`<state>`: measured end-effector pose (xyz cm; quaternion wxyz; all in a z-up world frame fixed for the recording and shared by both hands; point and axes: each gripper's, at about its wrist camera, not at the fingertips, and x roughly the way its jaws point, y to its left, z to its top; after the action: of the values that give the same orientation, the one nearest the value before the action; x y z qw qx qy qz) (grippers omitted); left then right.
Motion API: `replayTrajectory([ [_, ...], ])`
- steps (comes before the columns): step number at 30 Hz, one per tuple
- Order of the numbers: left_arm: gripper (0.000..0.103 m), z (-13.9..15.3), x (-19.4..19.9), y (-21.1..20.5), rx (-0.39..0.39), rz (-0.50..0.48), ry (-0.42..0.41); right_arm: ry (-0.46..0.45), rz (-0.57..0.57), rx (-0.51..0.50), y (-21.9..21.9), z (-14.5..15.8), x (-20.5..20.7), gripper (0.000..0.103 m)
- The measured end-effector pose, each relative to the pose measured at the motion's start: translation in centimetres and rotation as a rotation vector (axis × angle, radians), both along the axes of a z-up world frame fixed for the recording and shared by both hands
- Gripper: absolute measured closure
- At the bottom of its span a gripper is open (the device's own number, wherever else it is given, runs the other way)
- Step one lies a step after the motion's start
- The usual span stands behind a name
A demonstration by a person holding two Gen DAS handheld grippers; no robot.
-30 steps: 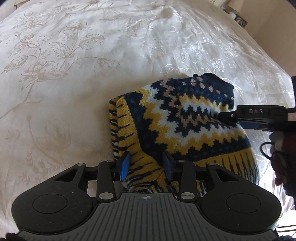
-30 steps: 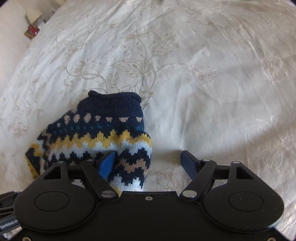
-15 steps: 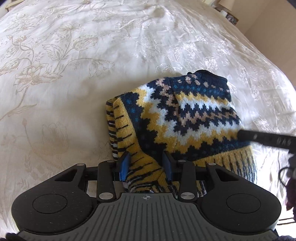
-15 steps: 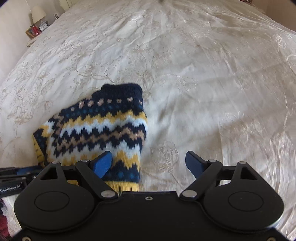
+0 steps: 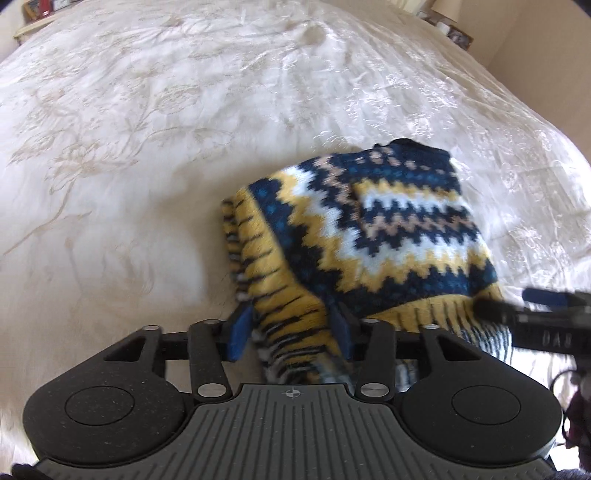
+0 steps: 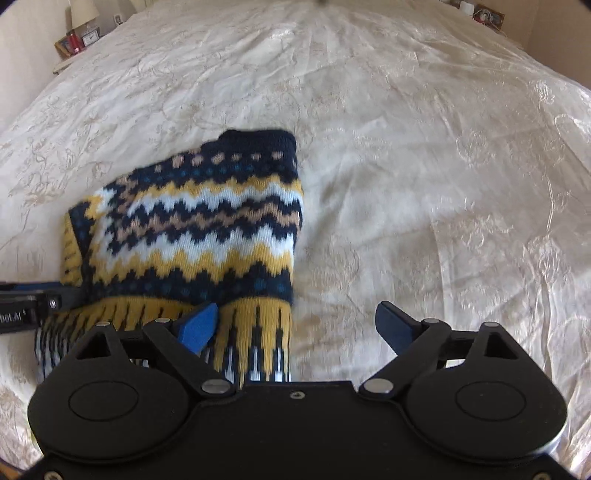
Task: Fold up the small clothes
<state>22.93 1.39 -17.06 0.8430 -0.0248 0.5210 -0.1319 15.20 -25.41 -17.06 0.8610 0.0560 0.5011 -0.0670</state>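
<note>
We see a small knitted sweater [image 5: 373, 236], navy with yellow, white and tan zigzags, lying folded on the bed [image 5: 147, 147], whose cream cover has a stitched flower pattern.

Our left gripper [image 5: 291, 328] points steeply down at the sweater's near left corner. The yellow-and-black ribbed hem runs between its blue pads. Its jaws have just been opening and now stand partly apart; the left pad [image 5: 240, 328] shows a slim gap to the knit, so the hold looks let go, though blur makes the right pad's contact hard to judge.

Our right gripper [image 6: 295, 328] hangs over the sweater's near right corner [image 6: 258, 332]. Its jaws have also been opening and stand wide: the left pad [image 6: 197, 326] is above the ribbed hem, the right pad [image 6: 395, 326] above bare bedcover, and nothing is gripped.

Each gripper's tip shows at the edge of the other's view, close to the hem.

A lamp [image 6: 83, 14] and small items stand beyond the bed's far corner.
</note>
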Motion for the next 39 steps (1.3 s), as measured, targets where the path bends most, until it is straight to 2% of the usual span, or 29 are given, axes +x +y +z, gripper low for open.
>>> replayTrajectory([
  [2,0.046,-0.3,-0.4,0.7,-0.022,0.051,0.015,0.014,-0.014,0.025,-0.4,-1.0,-0.8,0.011],
  [4,0.046,0.2,-0.8,1.0,-0.029,0.087,0.011,0.002,-0.032,0.060,-0.8,-0.7,-1.2,0.011],
  [7,0.047,2.0,-2.0,1.0,0.015,0.108,-0.034,-0.055,0.001,0.050,-0.6,1.4,-2.1,0.010],
  [9,0.047,3.6,-3.3,0.9,0.037,0.113,-0.074,-0.109,0.017,0.079,-0.8,3.1,-3.2,0.008],
  [11,0.045,5.5,-5.0,0.4,0.066,0.108,-0.121,-0.162,0.021,0.113,-1.2,4.7,-4.6,0.001],
  [14,0.026,7.8,-7.7,-0.8,0.103,0.103,-0.182,-0.211,0.040,0.142,-1.5,6.8,-6.5,0.001],
  [16,0.010,9.0,-9.1,-1.8,0.120,0.102,-0.193,-0.222,0.056,0.148,-1.6,7.8,-7.3,0.001],
  [18,0.000,9.8,-10.4,-3.0,0.142,0.113,-0.206,-0.229,0.075,0.146,-1.5,8.5,-8.2,0.001],
  [22,0.000,11.1,-12.3,-4.8,0.176,0.141,-0.225,-0.245,0.100,0.126,-1.3,9.5,-9.7,0.001],
  [26,0.000,11.7,-13.0,-6.1,0.197,0.140,-0.186,-0.241,0.110,0.117,-1.5,10.3,-11.1,0.001],
  [28,0.001,12.1,-13.7,-6.5,0.182,0.138,-0.179,-0.243,0.110,0.128,-1.7,10.7,-11.9,0.001],
  [31,0.002,12.6,-14.3,-6.9,0.193,0.168,-0.163,-0.243,0.109,0.130,-2.0,11.3,-13.1,0.001],
  [37,0.002,13.7,-15.3,-7.8,0.288,0.212,-0.176,-0.243,0.108,0.129,-1.9,12.1,-14.3,0.001],
  [39,0.002,14.0,-15.6,-7.9,0.296,0.210,-0.186,-0.248,0.111,0.122,-1.8,12.3,-14.4,0.001],
])
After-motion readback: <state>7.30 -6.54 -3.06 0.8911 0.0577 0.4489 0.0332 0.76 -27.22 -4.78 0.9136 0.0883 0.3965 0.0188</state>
